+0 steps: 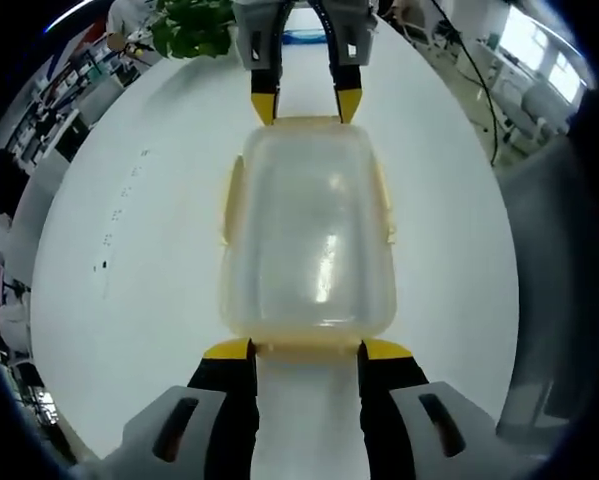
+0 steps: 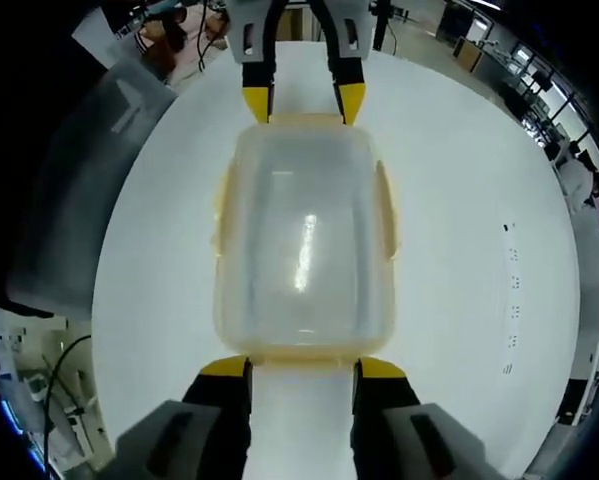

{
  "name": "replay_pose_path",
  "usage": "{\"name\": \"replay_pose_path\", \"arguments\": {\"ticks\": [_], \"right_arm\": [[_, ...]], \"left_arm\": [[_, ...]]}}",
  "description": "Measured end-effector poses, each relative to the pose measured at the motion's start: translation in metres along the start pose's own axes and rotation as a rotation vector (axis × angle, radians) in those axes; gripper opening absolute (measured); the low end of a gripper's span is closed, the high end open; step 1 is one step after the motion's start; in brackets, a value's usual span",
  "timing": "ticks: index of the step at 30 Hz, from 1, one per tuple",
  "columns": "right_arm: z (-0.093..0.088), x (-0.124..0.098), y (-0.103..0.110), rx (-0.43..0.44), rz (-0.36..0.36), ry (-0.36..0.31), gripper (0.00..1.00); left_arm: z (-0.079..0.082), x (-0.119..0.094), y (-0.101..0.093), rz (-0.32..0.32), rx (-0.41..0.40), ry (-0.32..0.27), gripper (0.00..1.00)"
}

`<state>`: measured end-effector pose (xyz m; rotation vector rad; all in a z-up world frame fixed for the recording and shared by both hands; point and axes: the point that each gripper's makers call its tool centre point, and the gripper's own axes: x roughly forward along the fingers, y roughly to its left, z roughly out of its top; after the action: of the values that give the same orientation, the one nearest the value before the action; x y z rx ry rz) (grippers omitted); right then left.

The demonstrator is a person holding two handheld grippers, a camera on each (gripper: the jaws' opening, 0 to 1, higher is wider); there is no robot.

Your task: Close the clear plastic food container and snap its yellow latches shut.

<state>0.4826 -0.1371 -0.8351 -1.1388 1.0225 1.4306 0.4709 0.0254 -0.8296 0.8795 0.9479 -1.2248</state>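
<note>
Both tongs, left tongs (image 1: 306,349) and right tongs (image 2: 302,367), stand wide at opposite container (image 1: 309,235) ends; uneven pressing could skate it across the counter (image 1: 129,260), latches (image 1: 233,200) unsnapped.

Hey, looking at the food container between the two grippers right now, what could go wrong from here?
1. Both hand-held grippers, left and right, sit at opposite short ends of the clear container. Uneven pressure could slide it across the smooth white table.
2. The side latches appear to stand out from the walls, possibly unsnapped, so the lid may not be locked and could lift.
3. The yellow fingertips are near the end latch; they might slip off its edge.
</note>
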Motion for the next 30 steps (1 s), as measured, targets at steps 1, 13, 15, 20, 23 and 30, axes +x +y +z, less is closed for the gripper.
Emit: {"name": "replay_pose_path", "arguments": {"ticks": [1, 13, 15, 20, 23, 30], "right_arm": [[0.0, 0.0, 0.0, -0.003, 0.004, -0.002, 0.36], [0.008, 0.002, 0.016, 0.095, 0.021, -0.096, 0.37], [0.01, 0.003, 0.021, 0.137, 0.018, -0.124, 0.37], [0.016, 0.006, 0.034, 0.178, 0.023, -0.145, 0.37], [0.019, 0.007, 0.035, 0.191, 0.015, -0.165, 0.37], [0.015, 0.01, 0.037, 0.191, 0.024, -0.162, 0.45]], "left_arm": [[0.0, 0.0, 0.0, -0.002, -0.003, -0.001, 0.37], [-0.006, 0.0, -0.001, 0.006, 0.059, 0.005, 0.37], [-0.007, 0.0, -0.001, -0.001, 0.083, 0.003, 0.37], [-0.012, -0.002, -0.002, -0.03, 0.15, 0.002, 0.37], [-0.014, -0.003, -0.002, -0.042, 0.156, -0.001, 0.38], [-0.024, 0.003, -0.005, -0.021, 0.245, 0.015, 0.43]]}}
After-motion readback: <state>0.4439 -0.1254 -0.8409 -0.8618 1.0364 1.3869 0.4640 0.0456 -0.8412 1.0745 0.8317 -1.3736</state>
